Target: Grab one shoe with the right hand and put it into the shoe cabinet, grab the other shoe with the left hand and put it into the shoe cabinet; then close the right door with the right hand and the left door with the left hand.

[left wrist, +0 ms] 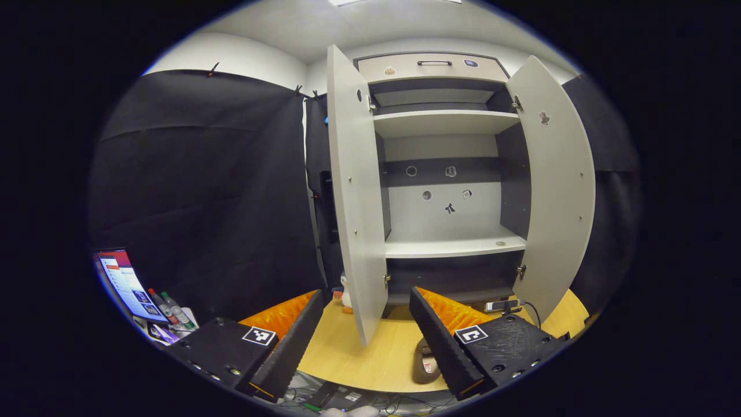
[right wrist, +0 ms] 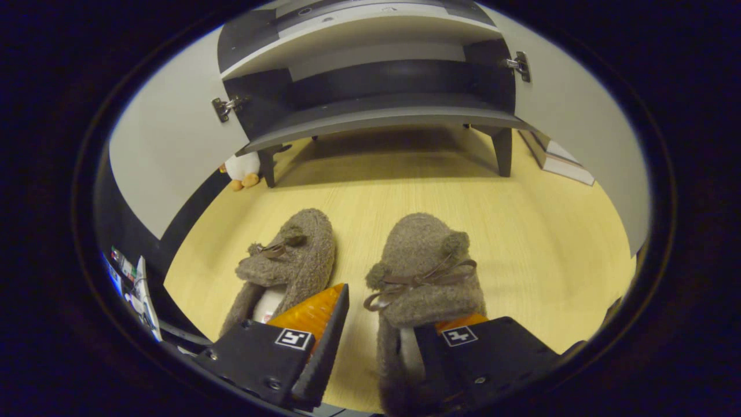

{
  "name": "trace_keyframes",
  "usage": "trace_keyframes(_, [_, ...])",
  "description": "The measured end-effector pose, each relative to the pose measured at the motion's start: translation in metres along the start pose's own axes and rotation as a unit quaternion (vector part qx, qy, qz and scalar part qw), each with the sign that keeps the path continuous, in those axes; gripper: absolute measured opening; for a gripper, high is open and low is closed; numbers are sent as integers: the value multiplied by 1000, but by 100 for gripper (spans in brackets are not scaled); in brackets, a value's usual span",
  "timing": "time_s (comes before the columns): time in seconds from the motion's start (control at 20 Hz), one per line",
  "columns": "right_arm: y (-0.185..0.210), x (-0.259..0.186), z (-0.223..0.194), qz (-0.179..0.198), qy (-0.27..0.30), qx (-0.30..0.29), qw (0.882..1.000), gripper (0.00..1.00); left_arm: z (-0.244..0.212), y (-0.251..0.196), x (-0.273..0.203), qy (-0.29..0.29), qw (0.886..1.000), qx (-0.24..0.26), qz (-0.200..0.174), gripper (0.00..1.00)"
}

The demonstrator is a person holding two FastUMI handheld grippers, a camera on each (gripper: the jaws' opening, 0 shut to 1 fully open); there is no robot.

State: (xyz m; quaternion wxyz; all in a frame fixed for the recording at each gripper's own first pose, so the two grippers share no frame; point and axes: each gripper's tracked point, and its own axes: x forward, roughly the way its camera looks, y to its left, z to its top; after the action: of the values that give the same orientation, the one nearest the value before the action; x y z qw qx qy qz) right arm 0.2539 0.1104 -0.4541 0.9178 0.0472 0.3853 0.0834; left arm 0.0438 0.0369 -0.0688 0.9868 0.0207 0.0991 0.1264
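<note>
In the left gripper view, low in the frame, a shoe (left wrist: 425, 365) is mostly hidden behind one finger (left wrist: 443, 341). In the right gripper view, the right shoe's (right wrist: 425, 272) heel is covered (grip cannot be judged).

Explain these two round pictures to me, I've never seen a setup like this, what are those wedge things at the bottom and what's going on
Each picture comes from a fisheye camera riding on a hand-held two-finger gripper; a person carries one gripper in each hand. The wedges at the bottom are that gripper's own fingers.

The left gripper view looks straight at a shoe cabinet with both doors swung open and bare shelves inside. The left gripper is open and holds nothing.

The right gripper view looks down at the wooden floor in front of the cabinet, where two fuzzy brown slippers lie side by side. The right gripper is open and sits around the heel of the right slipper, one finger outside, one seemingly inside it, not yet closed. The left slipper lies untouched.
</note>
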Motion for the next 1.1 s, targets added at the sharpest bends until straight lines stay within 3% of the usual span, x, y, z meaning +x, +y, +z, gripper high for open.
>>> trace_keyframes(0.05, [-5, 3, 4, -6, -1, 6, 1000, 51, 1, -3, 3, 0, 1000, 0, -2, 96])
trace_keyframes(0.1, [-9, 3, 6, -14, -4, 11, 1000, 53, 1, -6, 6, -1, 1000, -1, -4, 96])
trace_keyframes(0.15, [-8, 4, 9, -8, -9, 14, 1000, 29, 2, -8, 9, -2, 1000, -2, -5, 96])
trace_keyframes(0.25, [-6, 0, 11, 3, 2, 16, 1000, 14, 2, -10, 8, -5, 1000, -5, -10, 96])
trace_keyframes(0.55, [7, -55, 67, 20, -56, -7, 998, 11, 9, -23, 4, -21, 999, -2, -32, 96])
trace_keyframes(0.65, [15, -78, 96, 24, -90, -15, 996, 11, 9, -28, 2, -25, 999, -1, -42, 100])
trace_keyframes(0.7, [19, -90, 112, 27, -105, -23, 994, 11, 9, -29, 1, -27, 999, 0, -45, 96])
trace_keyframes(0.85, [34, -124, 160, 32, -150, -41, 987, 11, 6, -35, -3, -27, 998, -3, -56, 100])
trace_keyframes(1.1, [57, -155, 255, 34, -205, -57, 977, 11, -1, -36, -4, -26, 998, -5, -57, 96])
